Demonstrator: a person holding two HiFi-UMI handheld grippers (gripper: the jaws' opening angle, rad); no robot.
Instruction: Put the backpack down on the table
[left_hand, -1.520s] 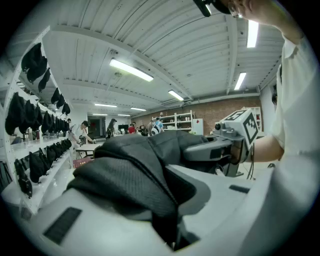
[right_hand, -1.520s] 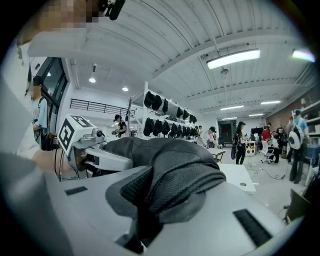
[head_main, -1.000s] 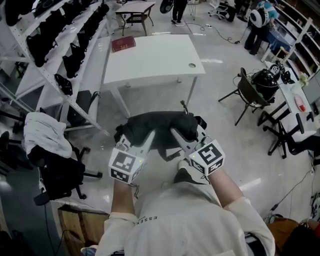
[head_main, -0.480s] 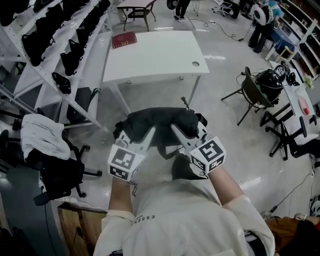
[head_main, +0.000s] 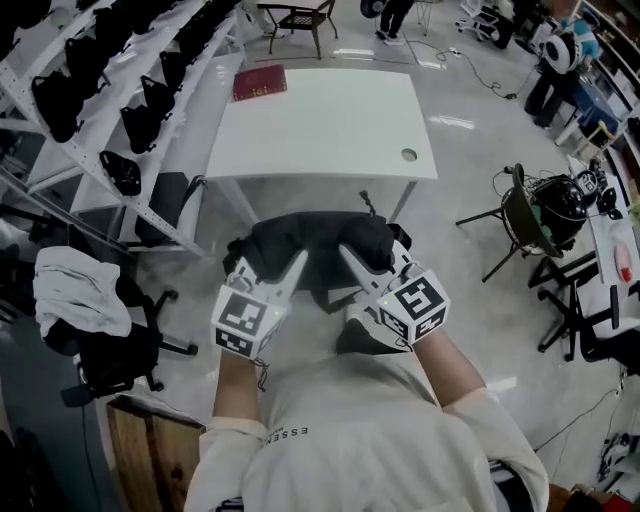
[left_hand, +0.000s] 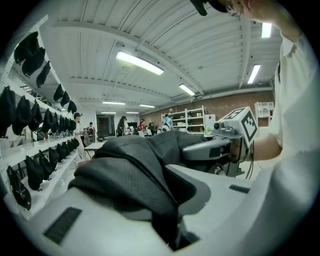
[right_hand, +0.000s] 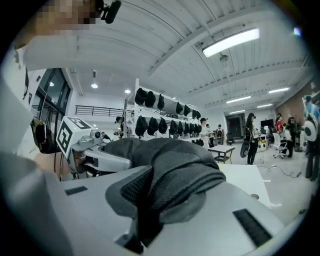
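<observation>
Just in front of my chest, I am pinching the black backpack (head_main: 318, 240) from both sides: my left gripper (head_main: 298, 264) is clamping a fold of its dark fabric between its jaws, and my right gripper (head_main: 346, 254) is squeezing a padded, mesh-lined fold the same way. The bag is hanging between them over the pale floor, just short of the white table (head_main: 320, 130) and, as far as I can judge from above, not touching it. Beyond, a red book (head_main: 260, 82) is lying at the table's far left corner.
</observation>
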